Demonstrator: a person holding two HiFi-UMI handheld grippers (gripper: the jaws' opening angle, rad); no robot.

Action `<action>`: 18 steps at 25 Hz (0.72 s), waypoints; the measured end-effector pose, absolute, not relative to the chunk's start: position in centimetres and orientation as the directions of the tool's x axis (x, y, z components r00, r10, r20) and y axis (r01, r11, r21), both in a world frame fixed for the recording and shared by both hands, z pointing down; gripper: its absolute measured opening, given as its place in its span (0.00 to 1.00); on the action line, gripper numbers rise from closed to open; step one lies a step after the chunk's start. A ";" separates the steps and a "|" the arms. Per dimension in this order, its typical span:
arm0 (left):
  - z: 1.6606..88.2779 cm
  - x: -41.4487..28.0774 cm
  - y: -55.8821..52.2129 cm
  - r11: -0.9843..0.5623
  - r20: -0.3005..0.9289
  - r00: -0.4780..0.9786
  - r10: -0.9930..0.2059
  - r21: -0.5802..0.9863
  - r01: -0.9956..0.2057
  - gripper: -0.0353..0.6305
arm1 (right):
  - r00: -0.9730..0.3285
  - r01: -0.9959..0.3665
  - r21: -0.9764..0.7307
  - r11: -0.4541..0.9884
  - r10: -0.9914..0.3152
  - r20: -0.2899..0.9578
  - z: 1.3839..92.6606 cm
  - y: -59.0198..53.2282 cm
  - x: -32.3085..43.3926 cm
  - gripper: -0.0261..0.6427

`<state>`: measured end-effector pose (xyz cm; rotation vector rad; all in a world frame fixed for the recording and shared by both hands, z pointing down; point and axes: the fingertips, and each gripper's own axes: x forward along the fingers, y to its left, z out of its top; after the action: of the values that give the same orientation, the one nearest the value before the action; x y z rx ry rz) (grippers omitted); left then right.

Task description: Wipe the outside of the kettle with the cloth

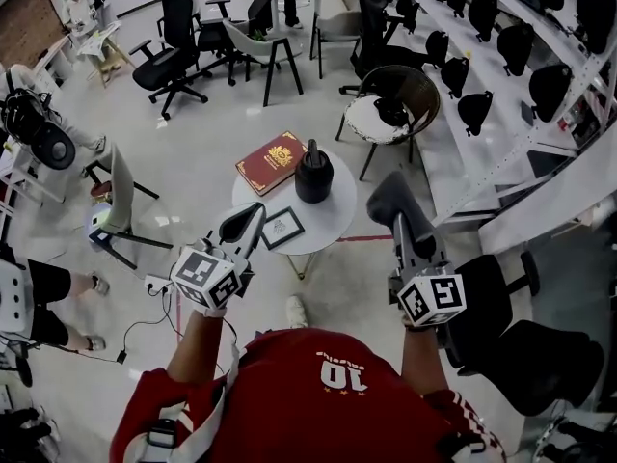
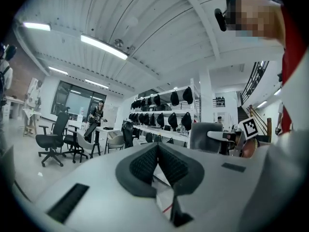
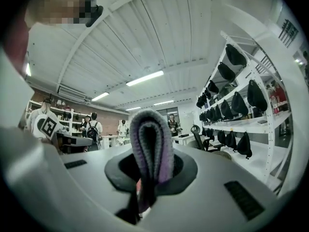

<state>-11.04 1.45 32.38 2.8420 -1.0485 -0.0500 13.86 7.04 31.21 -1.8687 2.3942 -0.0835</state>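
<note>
Just ahead of the fingers (image 1: 253, 216) of the left gripper (image 1: 246, 223), the bench (image 1: 333, 218) is blocked by a frame (image 1: 281, 228), with kettle (image 1: 314, 174) and red book (image 1: 272, 161) beyond. Bare bench is left between kettle and right gripper (image 1: 389, 201).

Small round white table (image 1: 333, 215) sits mid-frame. A red book (image 1: 271, 161) hangs off its upper-left edge, a black kettle (image 1: 313, 174) stands right beside that, and a little black-framed card (image 1: 281, 227) lies lower left.
</note>
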 end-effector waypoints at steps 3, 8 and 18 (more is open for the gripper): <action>32.1 -11.4 -1.5 -0.759 -0.004 0.764 -0.645 0.122 -0.640 0.06 | -0.237 -0.965 -0.102 0.241 -0.970 -0.044 31.1 4.4 13.2 0.11; 32.6 -12.1 -5.5 -0.762 -0.005 0.769 -0.639 0.137 -0.632 0.06 | -0.228 -0.969 -0.089 0.229 -0.973 -0.022 31.6 0.9 12.4 0.11; 34.4 -12.8 -10.8 -0.777 -0.016 0.786 -0.618 0.167 -0.607 0.06 | -0.208 -0.976 -0.062 0.208 -0.978 -0.007 33.0 -4.1 11.7 0.11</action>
<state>-12.75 -10.75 34.40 2.8231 -0.9742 -0.1046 11.67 -4.08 32.96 -1.9480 2.4063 -0.0677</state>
